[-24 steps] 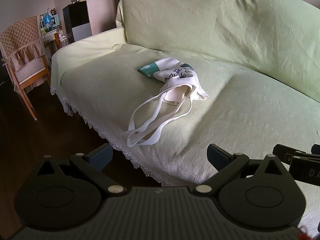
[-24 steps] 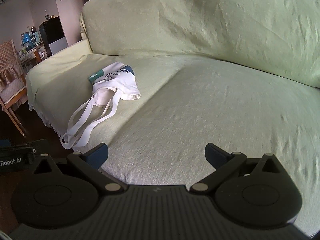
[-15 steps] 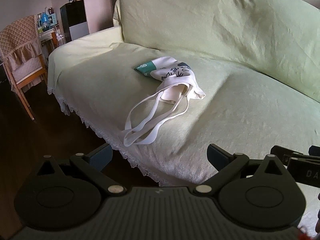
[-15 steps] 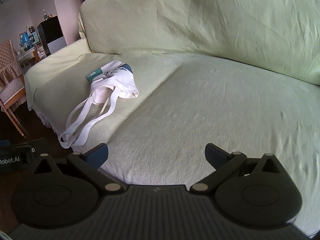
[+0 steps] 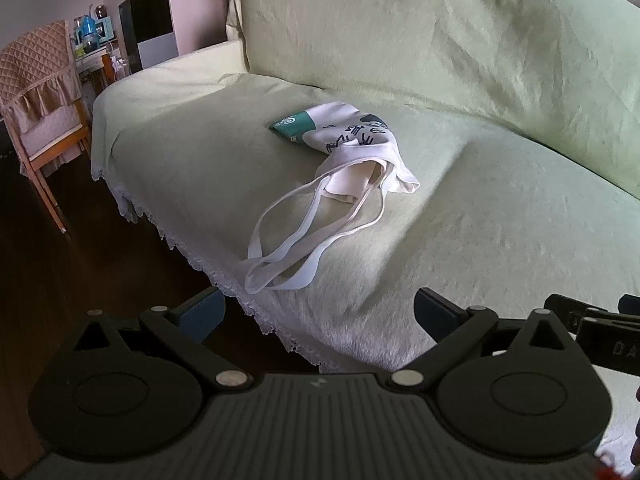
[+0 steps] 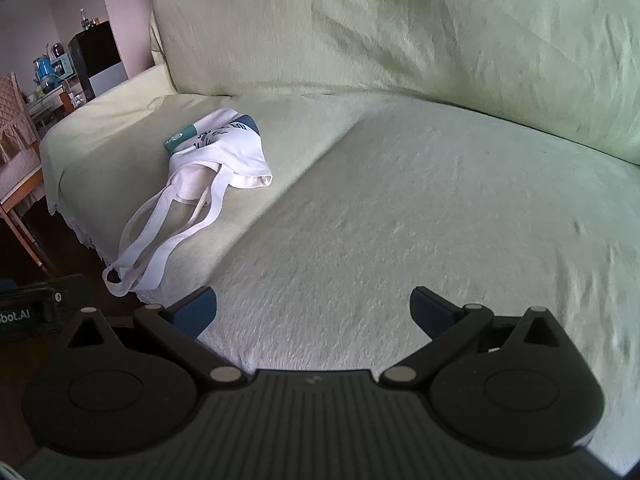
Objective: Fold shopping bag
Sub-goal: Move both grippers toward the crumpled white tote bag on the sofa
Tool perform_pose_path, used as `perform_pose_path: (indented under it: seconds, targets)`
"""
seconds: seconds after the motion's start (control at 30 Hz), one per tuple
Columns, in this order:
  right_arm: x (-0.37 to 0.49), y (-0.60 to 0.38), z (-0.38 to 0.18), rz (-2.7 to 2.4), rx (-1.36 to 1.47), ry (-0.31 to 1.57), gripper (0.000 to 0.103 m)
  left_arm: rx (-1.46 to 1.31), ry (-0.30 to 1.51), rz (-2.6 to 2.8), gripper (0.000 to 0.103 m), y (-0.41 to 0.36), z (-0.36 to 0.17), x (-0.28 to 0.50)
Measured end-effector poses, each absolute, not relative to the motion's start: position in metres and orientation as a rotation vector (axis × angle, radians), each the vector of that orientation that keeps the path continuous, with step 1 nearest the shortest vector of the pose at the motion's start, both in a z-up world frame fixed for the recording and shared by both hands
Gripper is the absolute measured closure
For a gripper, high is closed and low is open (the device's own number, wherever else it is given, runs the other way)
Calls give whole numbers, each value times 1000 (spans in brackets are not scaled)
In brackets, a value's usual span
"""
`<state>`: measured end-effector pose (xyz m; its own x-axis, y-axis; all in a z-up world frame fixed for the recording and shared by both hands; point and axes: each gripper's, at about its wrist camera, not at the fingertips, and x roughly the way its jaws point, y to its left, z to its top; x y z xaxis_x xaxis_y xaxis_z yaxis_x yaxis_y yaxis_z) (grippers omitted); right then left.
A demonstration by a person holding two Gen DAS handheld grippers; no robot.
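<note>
One shopping bag [image 5: 352, 140] with two strap handles [image 5: 304, 236] lies on one sofa [image 5: 480, 216] — beyond the sofa's arm stand one wooden chair [image 5: 40, 92] and one black cabinet [image 5: 148, 28] — and two grippers, left [image 5: 318, 314] and right [image 6: 312, 310], face it.

Soft white cloth shopping bag [image 5: 352, 148], limp and matt, with flat woven straps [image 5: 304, 236], lies on the sofa cover [image 5: 500, 220], a nubbly pale-green textile with lace trim. Lower frame, the left gripper [image 5: 316, 312] shows matt black plastic, ribbed, with shiny metal pins.
</note>
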<state>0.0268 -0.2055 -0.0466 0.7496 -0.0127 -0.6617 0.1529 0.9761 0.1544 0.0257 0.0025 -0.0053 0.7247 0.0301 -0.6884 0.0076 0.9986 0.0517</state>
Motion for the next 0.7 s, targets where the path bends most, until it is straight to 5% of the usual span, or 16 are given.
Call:
perform_pose_path:
  seconds: [0.7]
  targets:
    - [119, -211, -64, -99, 126, 608, 1, 78, 802, 22, 2, 16, -42, 93]
